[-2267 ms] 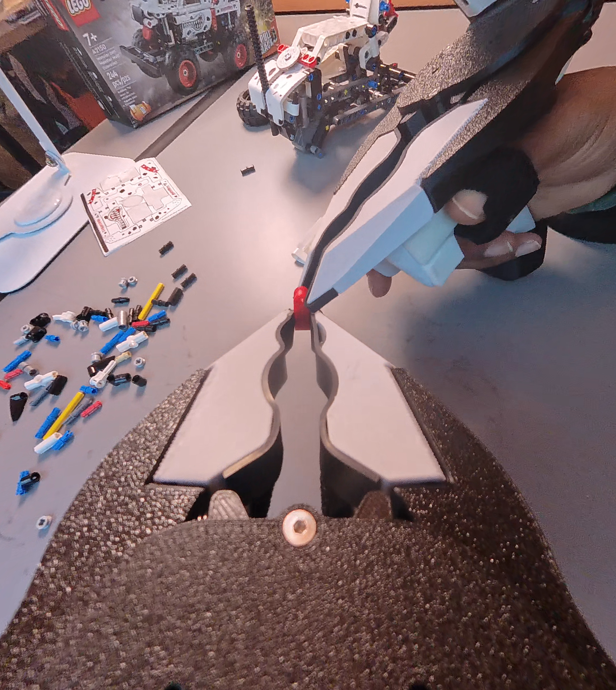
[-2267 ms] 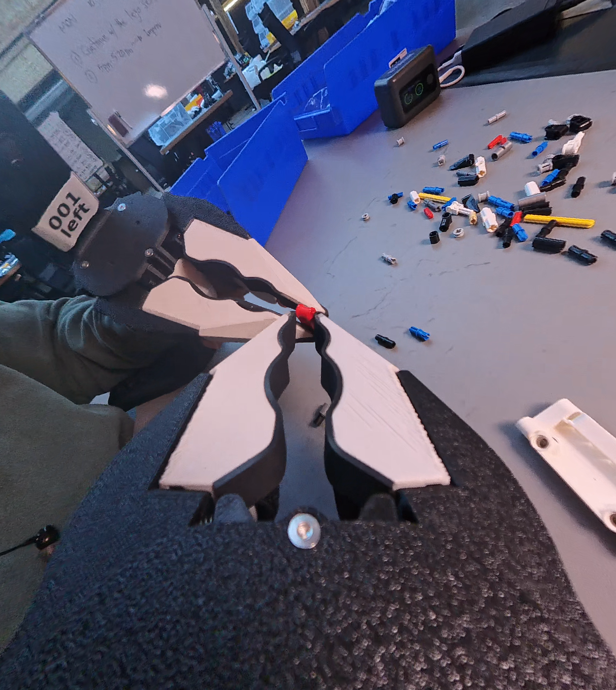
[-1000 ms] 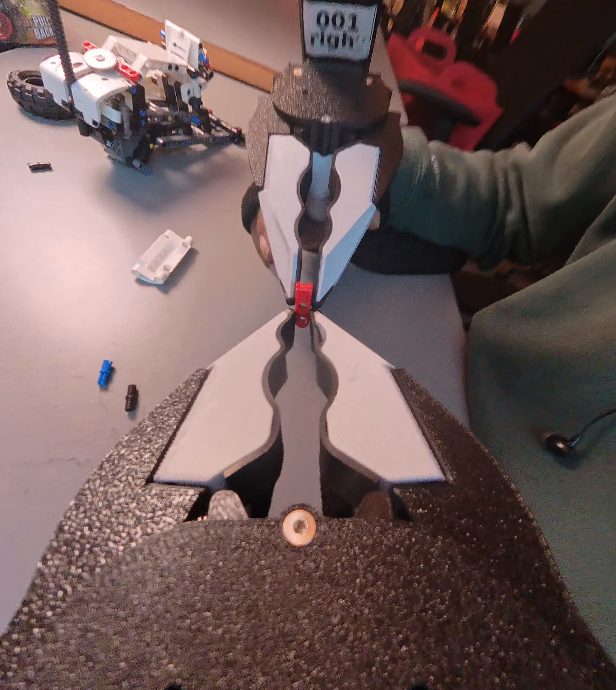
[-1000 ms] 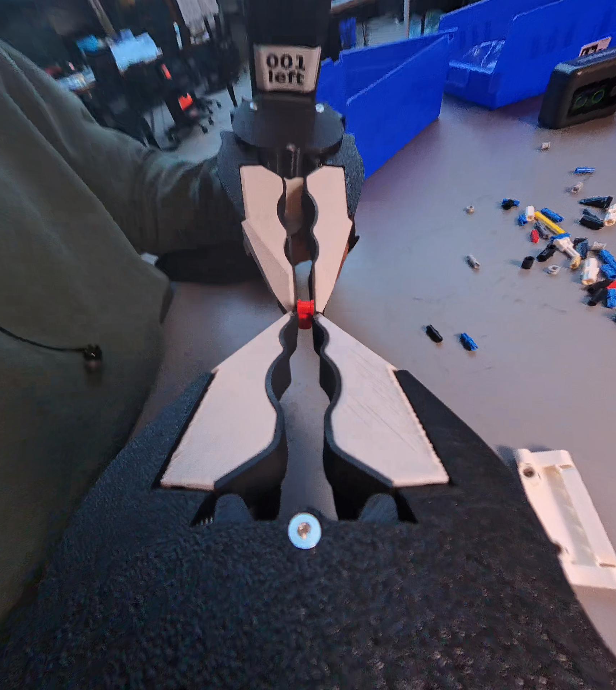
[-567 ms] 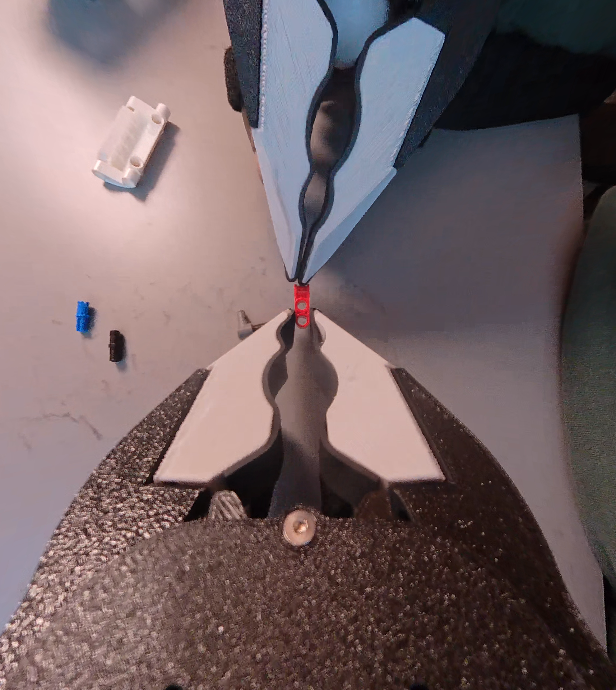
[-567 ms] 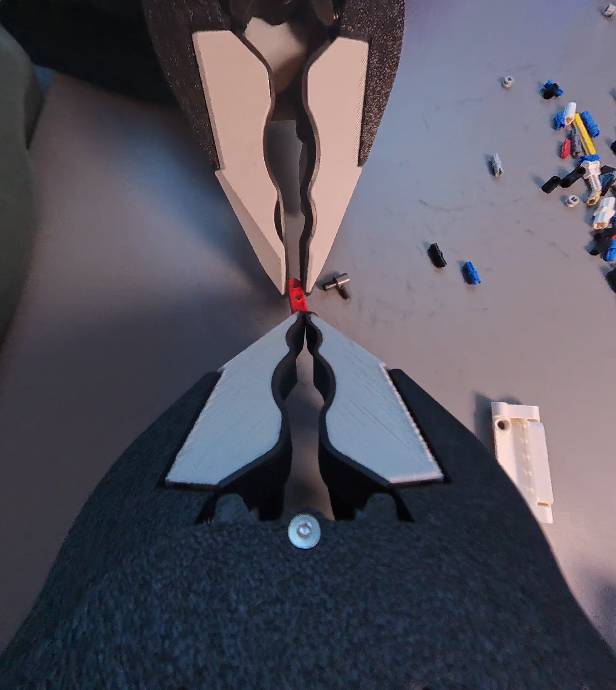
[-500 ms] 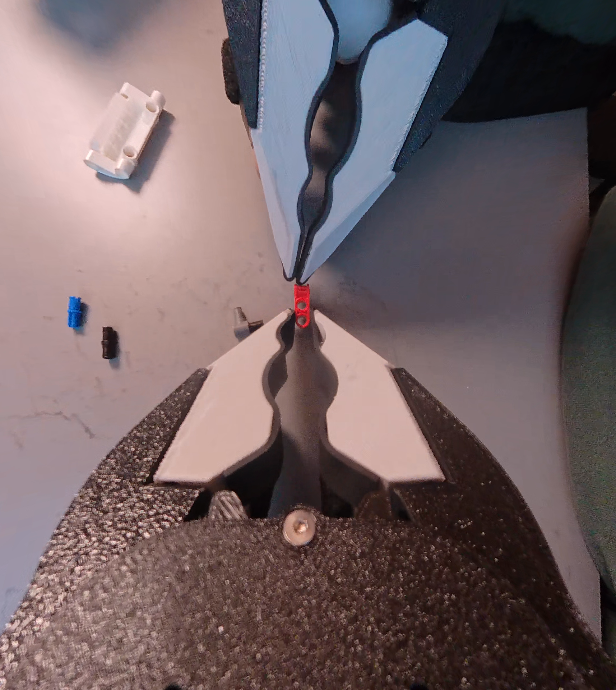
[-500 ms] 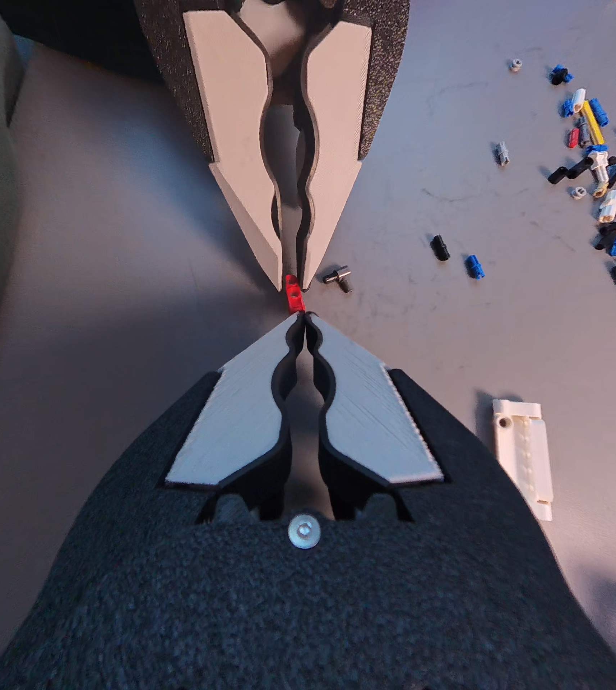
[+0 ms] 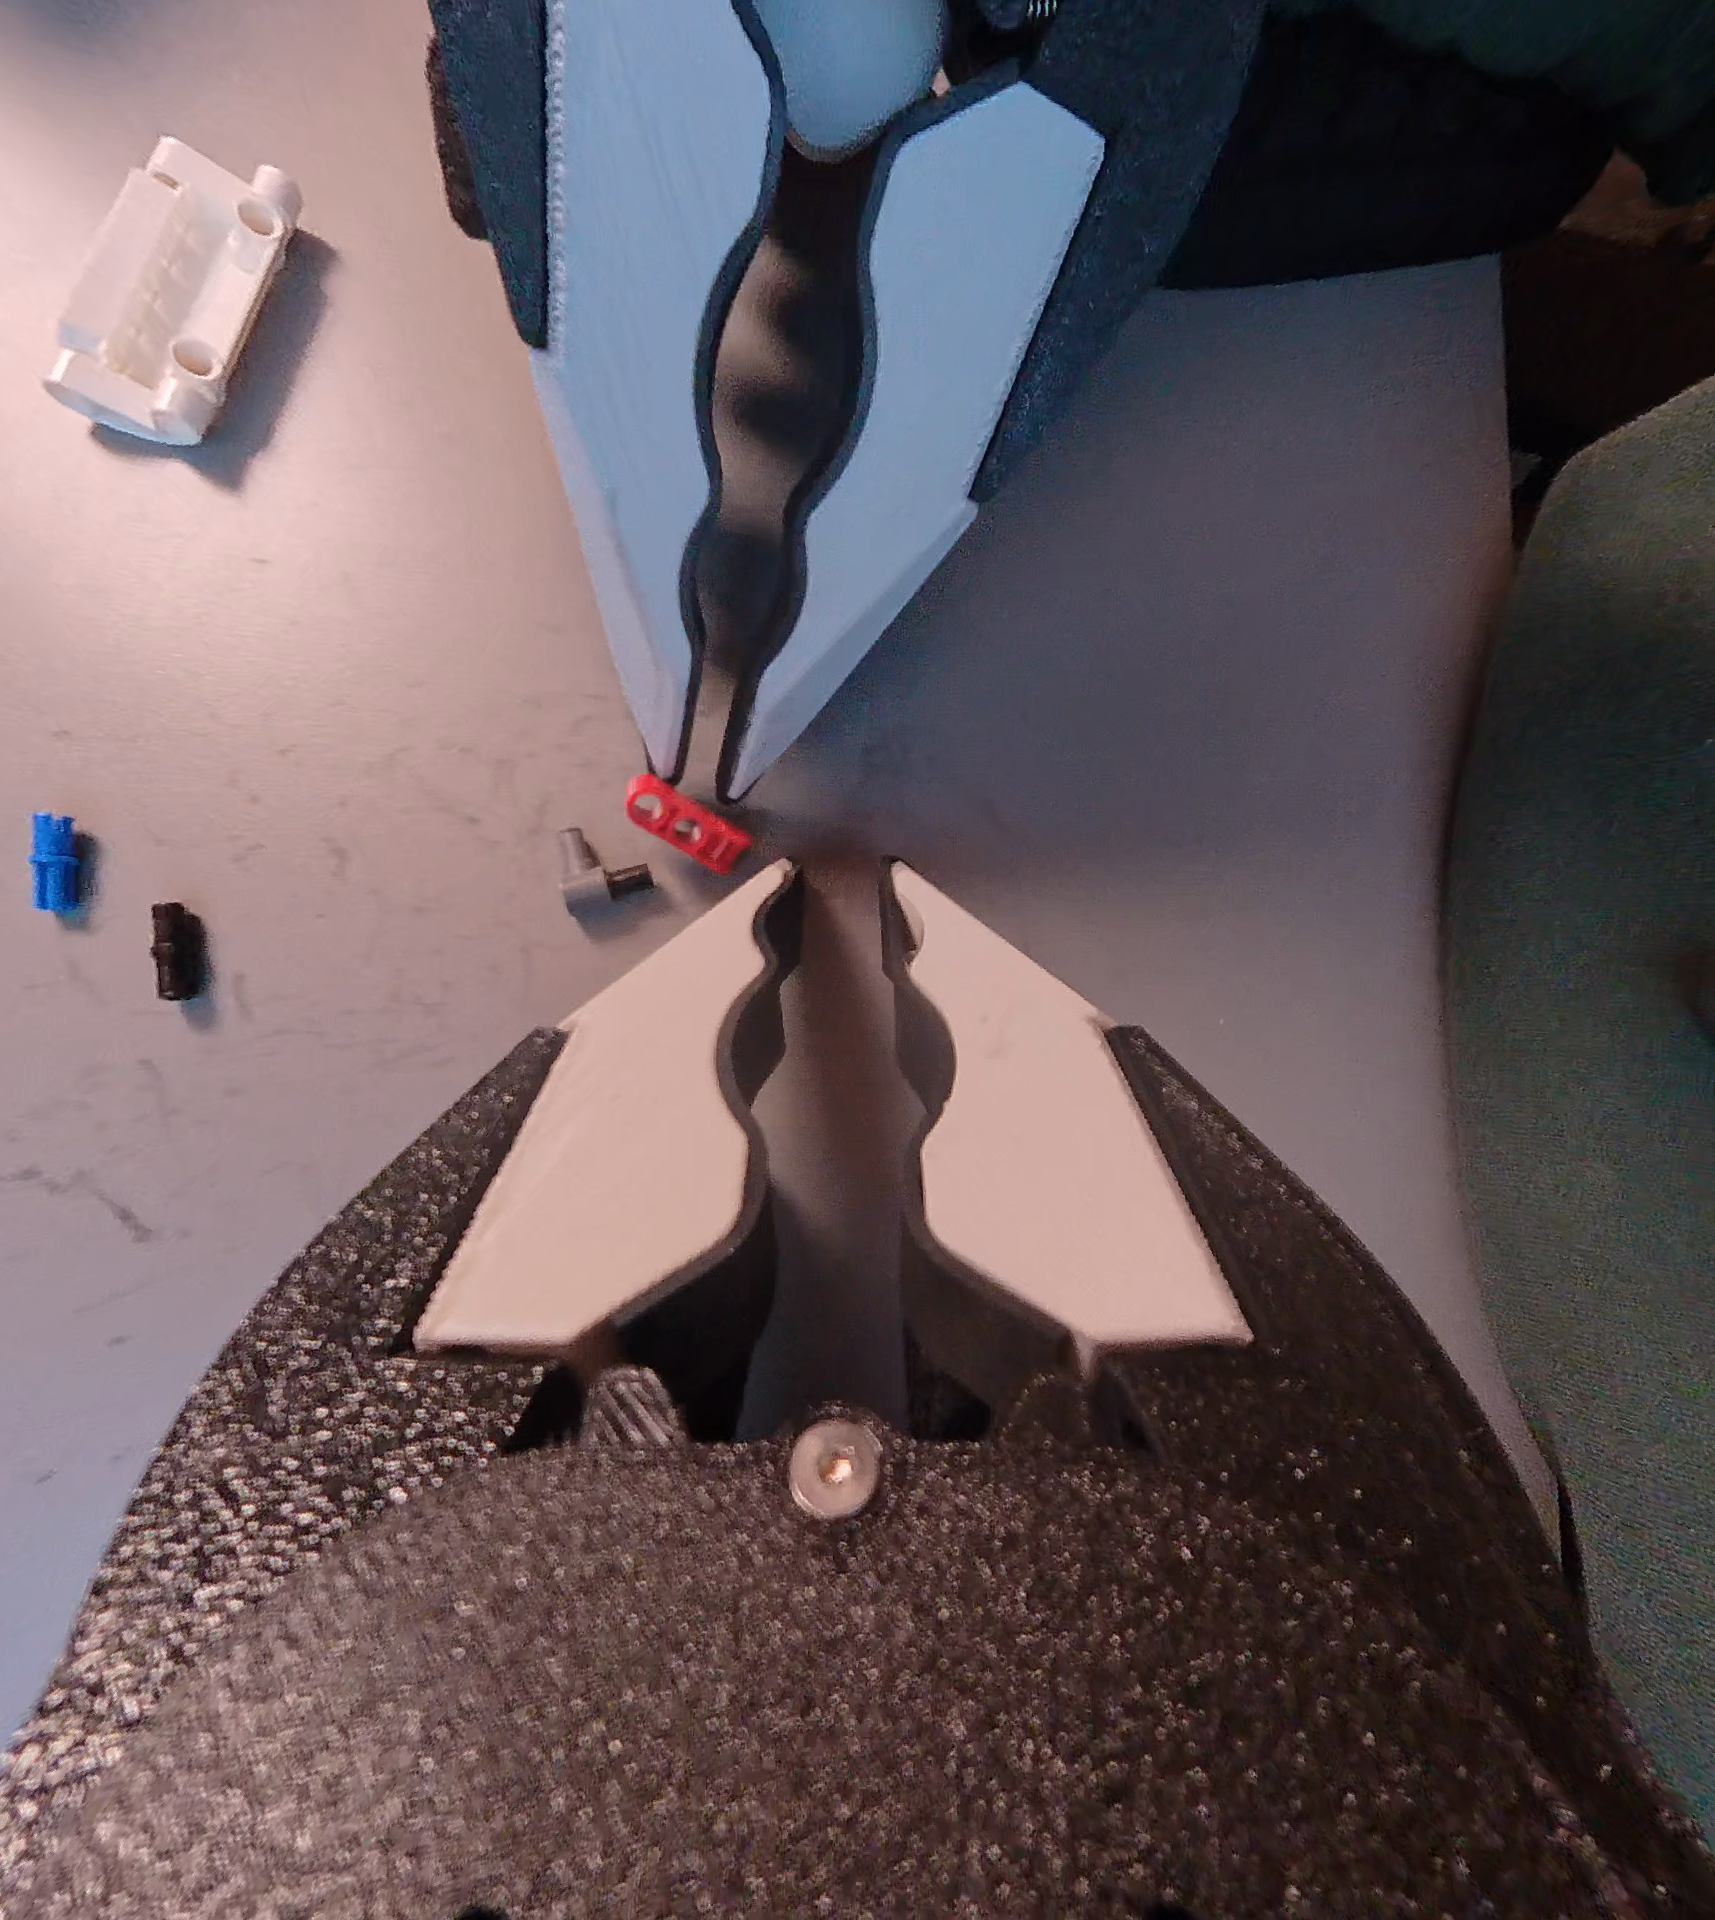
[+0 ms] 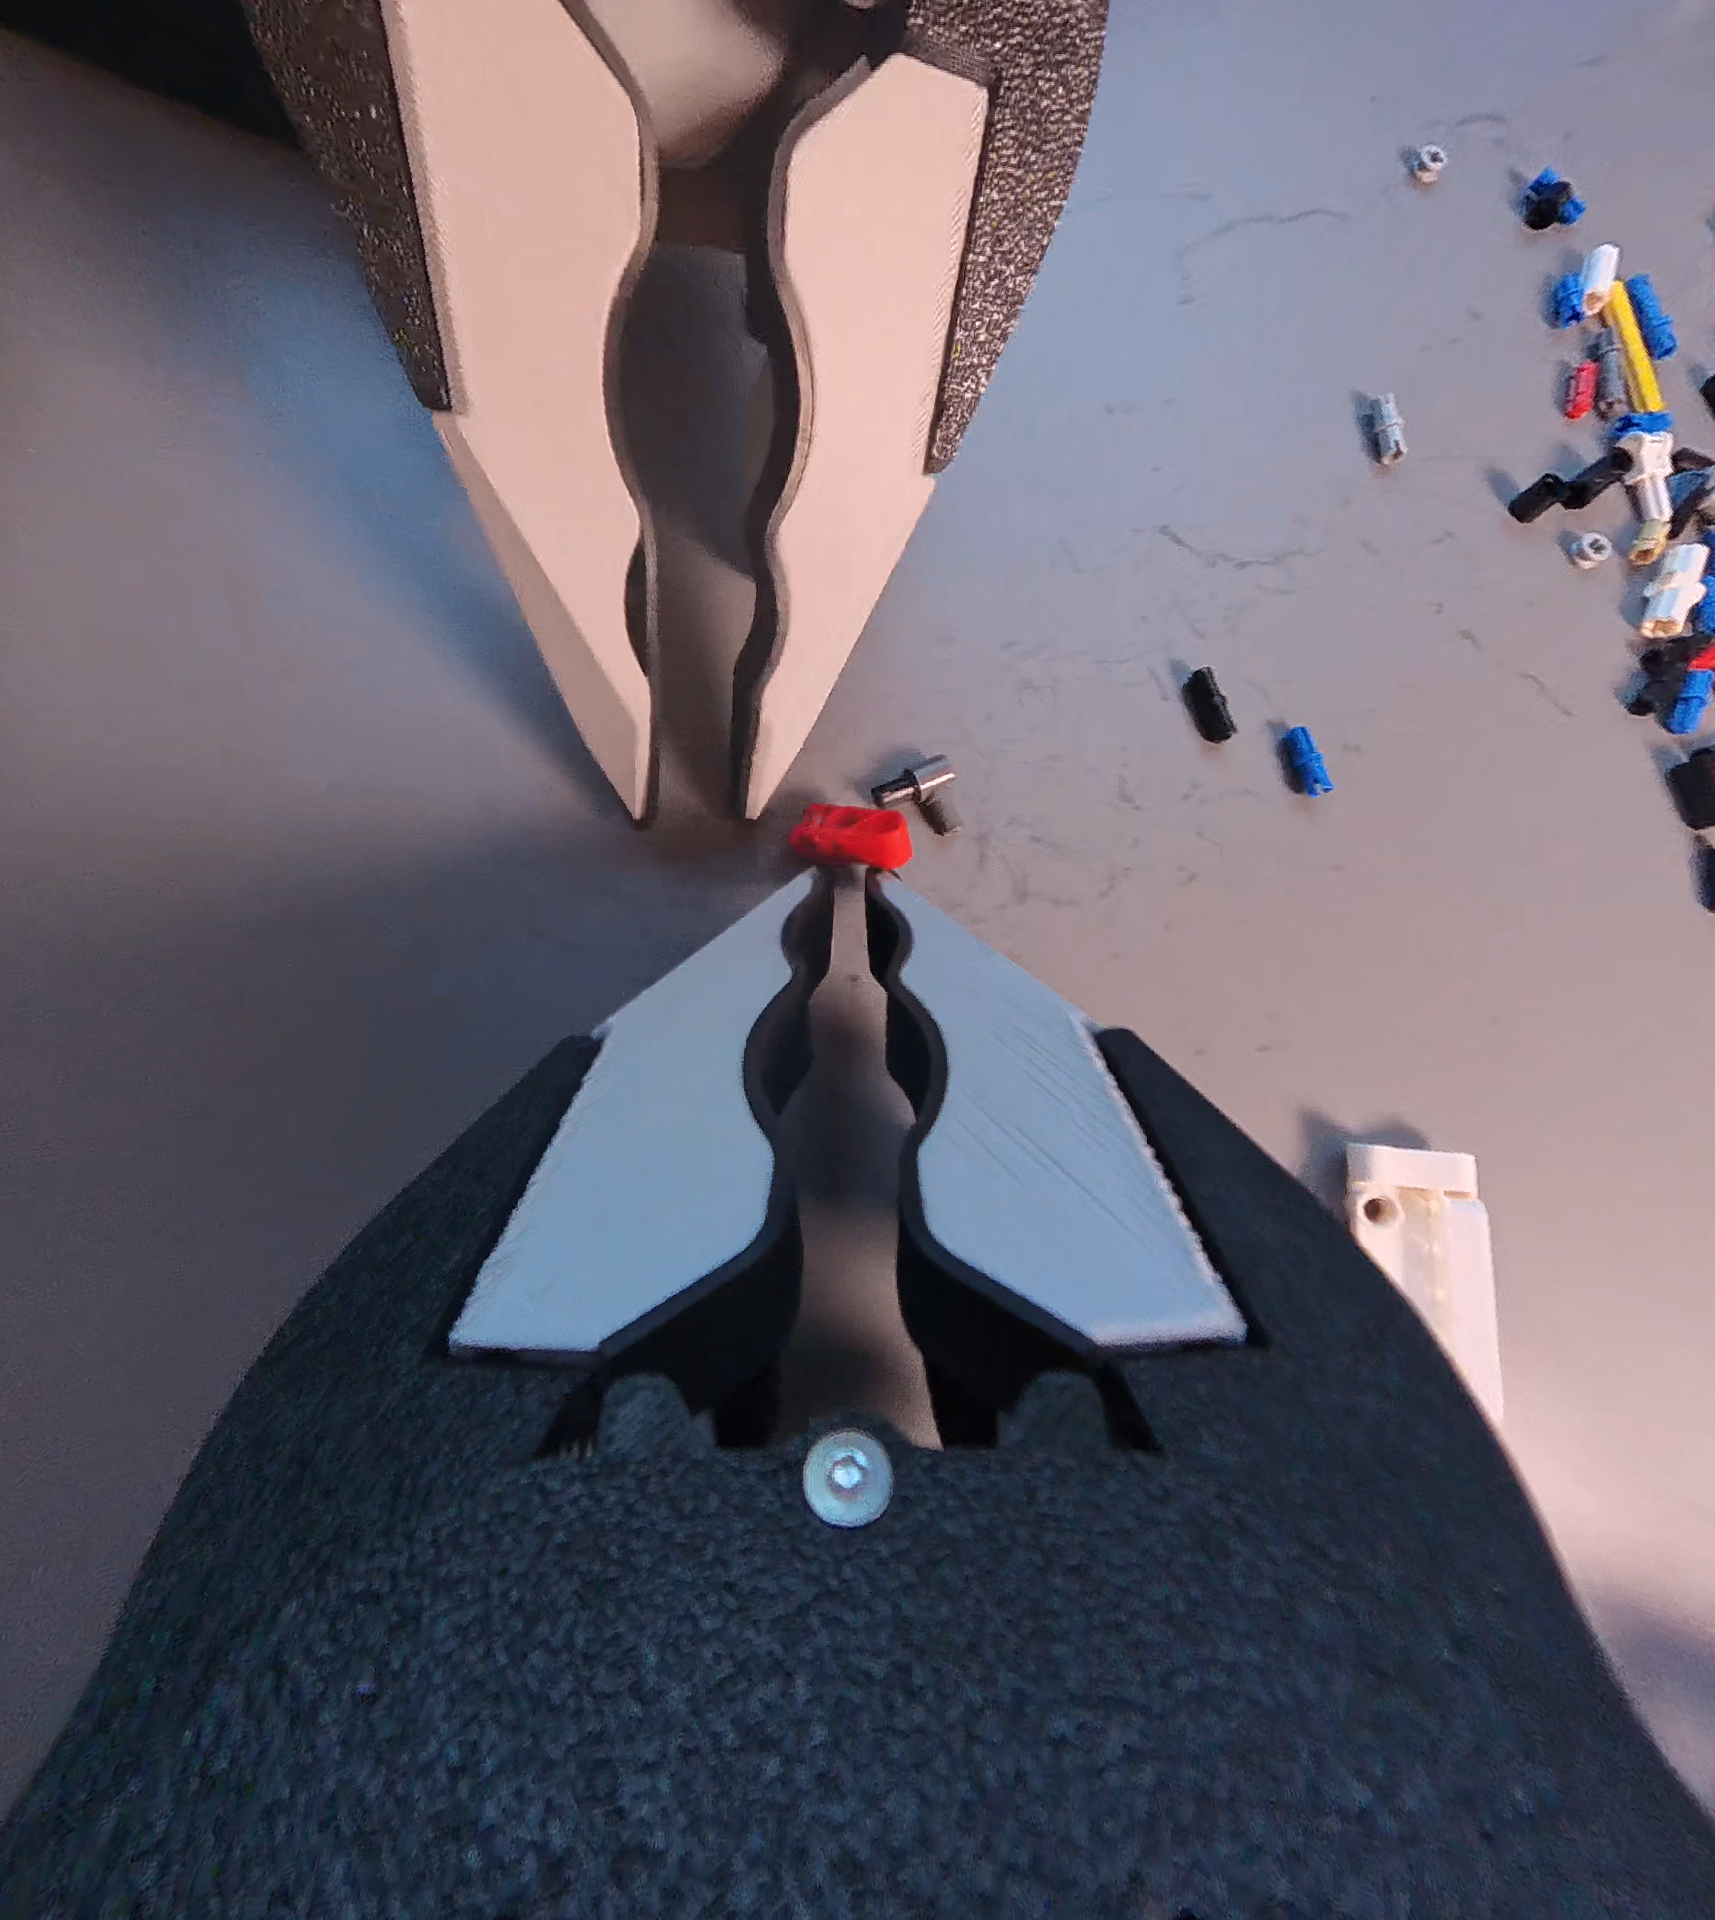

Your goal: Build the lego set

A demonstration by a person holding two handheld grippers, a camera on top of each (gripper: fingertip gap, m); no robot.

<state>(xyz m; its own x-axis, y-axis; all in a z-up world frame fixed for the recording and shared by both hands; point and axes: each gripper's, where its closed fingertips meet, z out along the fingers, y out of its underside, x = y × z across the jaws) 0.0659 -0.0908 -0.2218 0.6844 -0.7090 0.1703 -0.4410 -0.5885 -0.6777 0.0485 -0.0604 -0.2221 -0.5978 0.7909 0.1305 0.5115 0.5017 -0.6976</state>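
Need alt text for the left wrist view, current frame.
A small red lego piece lies on the grey table between two open claws: the left claw below and the right claw pointing down from above. Just left of it sits a grey angled connector; farther left are a blue pin, a black pin and a white panel piece.

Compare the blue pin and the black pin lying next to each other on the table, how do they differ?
Colour: the blue pin is bright blue, the black pin is black. Place: the blue pin lies farther from the red piece, the black pin nearer to it. Both are short connector pins of much the same size, lying flat on the grey table, close together but apart, and neither gripper touches them.
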